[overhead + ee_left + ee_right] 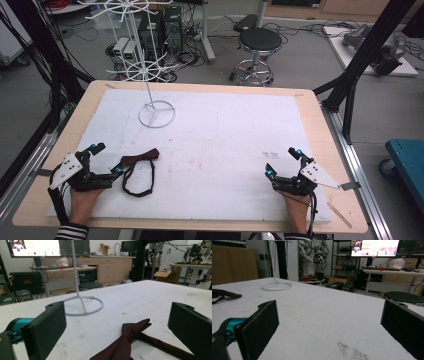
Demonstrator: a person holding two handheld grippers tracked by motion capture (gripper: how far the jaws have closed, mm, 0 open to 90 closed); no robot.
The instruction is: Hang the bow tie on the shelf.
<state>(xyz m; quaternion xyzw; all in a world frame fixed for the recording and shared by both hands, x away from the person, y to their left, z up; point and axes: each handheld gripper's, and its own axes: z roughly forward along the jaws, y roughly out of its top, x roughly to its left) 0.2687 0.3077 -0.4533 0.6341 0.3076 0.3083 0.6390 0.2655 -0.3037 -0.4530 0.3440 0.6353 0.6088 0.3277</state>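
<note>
A dark red bow tie with a looped strap lies on the white mat at the front left. In the left gripper view the bow tie lies flat on the mat, low between the jaws and just ahead of them, untouched. My left gripper rests on the mat just left of the tie, jaws wide open. The same left gripper faces the wire stand. Near the front right edge my right gripper stands open over bare mat, and the right gripper has nothing between its jaws.
A white wire rack stand with a ring base rises at the back left of the mat. The bow tie and stand lie far left in the right gripper view. A stool and cables sit beyond the table.
</note>
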